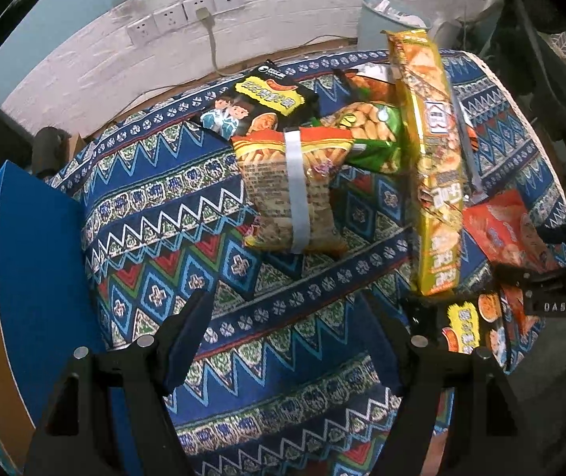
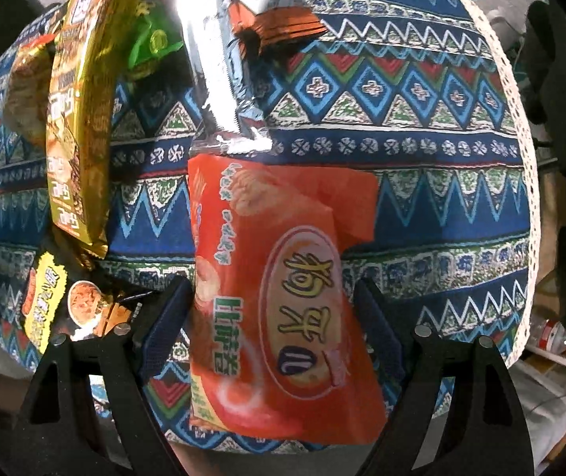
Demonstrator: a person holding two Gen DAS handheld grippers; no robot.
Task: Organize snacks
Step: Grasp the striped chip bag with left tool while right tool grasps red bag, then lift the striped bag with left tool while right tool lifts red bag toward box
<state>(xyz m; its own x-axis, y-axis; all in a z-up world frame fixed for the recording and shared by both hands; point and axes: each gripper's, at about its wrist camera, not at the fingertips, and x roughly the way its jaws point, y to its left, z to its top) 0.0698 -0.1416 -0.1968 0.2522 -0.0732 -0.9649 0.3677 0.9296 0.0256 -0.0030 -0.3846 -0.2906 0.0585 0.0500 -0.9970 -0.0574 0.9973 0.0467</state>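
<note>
The right gripper (image 2: 273, 297) stood open over an orange snack bag (image 2: 279, 309) lying between its fingers, pads apart from it; green print read "比萨卷", the oval's lettering blurred. Left of it leaned a long gold pack (image 2: 77, 127), its text unreadable. The left gripper (image 1: 287, 309) hung open above bare patterned cloth (image 1: 275, 357) on the worktop; ahead lay a taped snack bundle (image 1: 295, 186), label illegible.
</note>
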